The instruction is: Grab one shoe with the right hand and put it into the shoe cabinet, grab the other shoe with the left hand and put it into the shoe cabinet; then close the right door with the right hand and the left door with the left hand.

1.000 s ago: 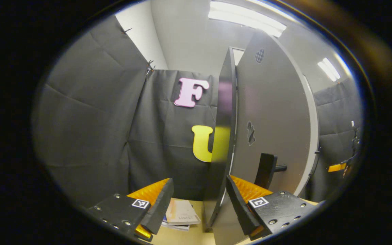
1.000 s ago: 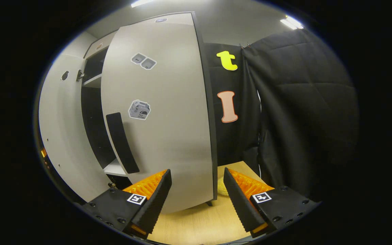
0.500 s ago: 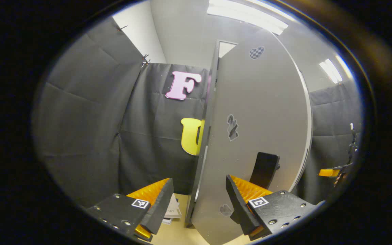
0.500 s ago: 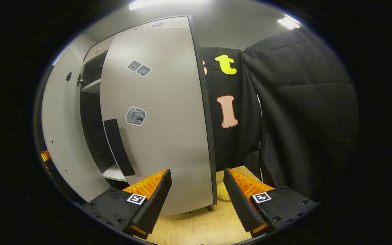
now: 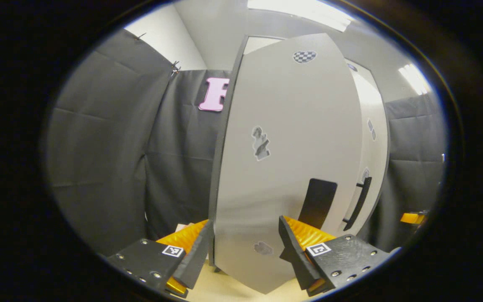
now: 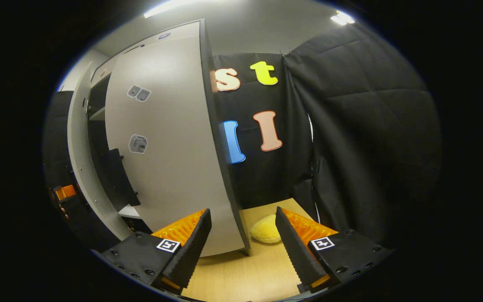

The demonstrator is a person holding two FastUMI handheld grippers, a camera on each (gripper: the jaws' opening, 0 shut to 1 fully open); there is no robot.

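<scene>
In the left gripper view, the shoe cabinet's grey left door (image 5: 283,138) faces me, close up, with its black handle (image 5: 317,202) just past my right finger. My left gripper (image 5: 245,226) is open, and the door's lower part shows between its fingers. Beyond it stands the right door (image 5: 371,142) with its own handle (image 5: 359,203). In the right gripper view, the right door (image 6: 166,142) stands nearly shut, leaving a narrow dark gap (image 6: 97,138) to the left door (image 6: 78,138). My right gripper (image 6: 243,214) is open by the door's hinged edge, holding nothing.
A yellow plush thing (image 6: 266,230) lies on the wooden table (image 6: 245,272) beside the cabinet's right corner. An orange part of the other gripper (image 6: 65,192) shows at the far left. Black cloth walls close in on both sides.
Both doors have swung towards shut. The left door turned from edge-on to facing my left gripper. The gap into the cabinet has narrowed, and the yellow plush thing has come into sight.
</scene>
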